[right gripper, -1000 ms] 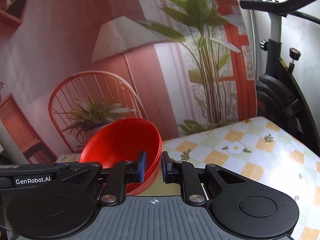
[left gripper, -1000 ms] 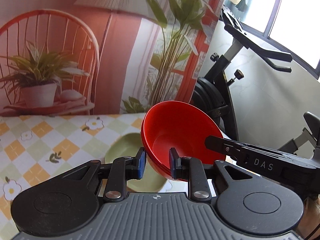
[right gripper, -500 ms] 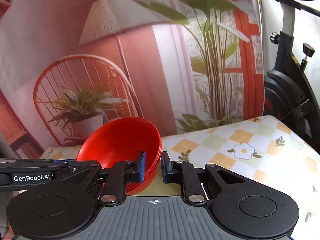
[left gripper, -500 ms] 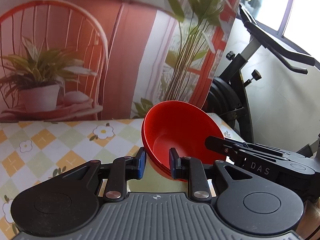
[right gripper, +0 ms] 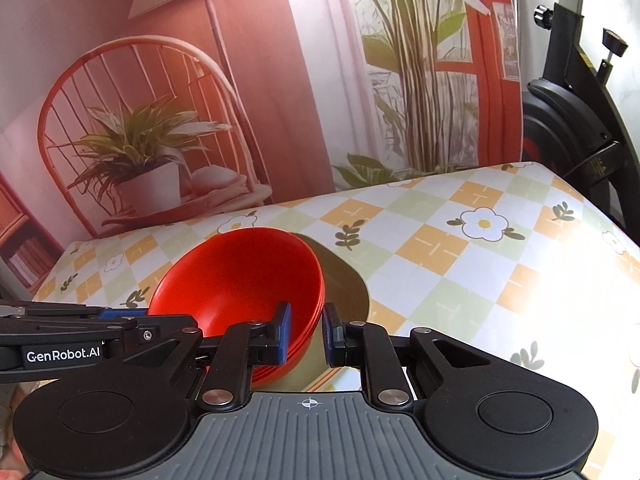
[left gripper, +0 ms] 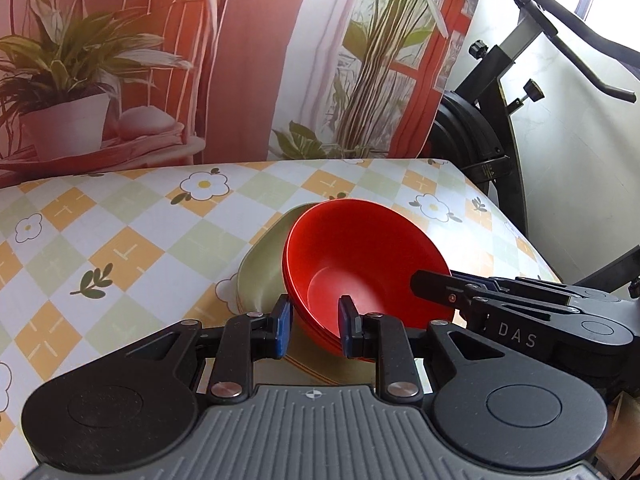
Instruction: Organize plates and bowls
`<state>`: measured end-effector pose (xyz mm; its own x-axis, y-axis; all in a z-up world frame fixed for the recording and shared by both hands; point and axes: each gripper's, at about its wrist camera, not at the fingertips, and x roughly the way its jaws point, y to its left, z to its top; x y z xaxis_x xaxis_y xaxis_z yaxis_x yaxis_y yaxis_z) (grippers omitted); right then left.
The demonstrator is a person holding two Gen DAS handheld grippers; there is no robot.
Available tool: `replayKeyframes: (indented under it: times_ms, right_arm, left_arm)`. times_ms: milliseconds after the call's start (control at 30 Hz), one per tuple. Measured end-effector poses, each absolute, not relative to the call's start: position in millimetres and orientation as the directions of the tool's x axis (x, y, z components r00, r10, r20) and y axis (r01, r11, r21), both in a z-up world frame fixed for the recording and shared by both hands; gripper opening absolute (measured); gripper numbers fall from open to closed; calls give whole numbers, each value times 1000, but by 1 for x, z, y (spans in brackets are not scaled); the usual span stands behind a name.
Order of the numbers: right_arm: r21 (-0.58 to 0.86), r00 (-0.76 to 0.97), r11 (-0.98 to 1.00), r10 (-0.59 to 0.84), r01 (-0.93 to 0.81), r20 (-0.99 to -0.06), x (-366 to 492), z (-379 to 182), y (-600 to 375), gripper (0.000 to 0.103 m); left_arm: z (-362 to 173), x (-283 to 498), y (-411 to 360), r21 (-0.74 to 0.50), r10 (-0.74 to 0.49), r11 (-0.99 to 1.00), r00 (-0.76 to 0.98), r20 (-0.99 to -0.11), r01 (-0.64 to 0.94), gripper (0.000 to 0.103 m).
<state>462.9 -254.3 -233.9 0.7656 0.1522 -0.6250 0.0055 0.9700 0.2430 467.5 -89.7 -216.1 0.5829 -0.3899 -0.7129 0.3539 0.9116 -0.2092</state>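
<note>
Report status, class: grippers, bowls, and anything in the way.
Left gripper shut on red bowls, one rim side. Right gripper shut on opposite side. Stack over green plate, contact unclear. Nothing else nearby on the tablecloth.

Home room – exercise bike [left gripper: 500, 120], floral tablecloth [right gripper: 460, 248], printed backdrop [right gripper: 240, 100].

"DAS" on right gripper [left gripper: 520, 312], lower right of left-wrist frame. "GenRobot.AI" on left gripper [right gripper: 64, 354], lower left of right-wrist frame.
</note>
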Motion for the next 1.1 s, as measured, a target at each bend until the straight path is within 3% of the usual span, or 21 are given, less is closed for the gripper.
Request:
replayKeyframes:
  times_ms: [667,867,967,1033,1100]
  right_arm:
    - [223,753,975,133,18,-644,455,-242,-252,17]
    - [221,770,975,117,32,-627,440,-226,-255,29]
    - [211,782,977,114,22,-613,427,-213,-254,41]
    - [202,796,979,111,14,-596,417,-203,-253,53]
    - [202,808,979,111,9,-578,406,-192,-253,57]
  left_arm:
    - [-229,461,-96,-170,-359,918,566,-742,359,25]
    - [-211,447,-90,-131,-326,931,614,-719,341,39]
    - [-197,436,-85,-125,-319,935,635,-703,331,42]
    - [-186,425,-80,-116,-308,940,658,-687,320,50]
    - [-172,412,-73,-112,-303,945,689,-659,309,57]
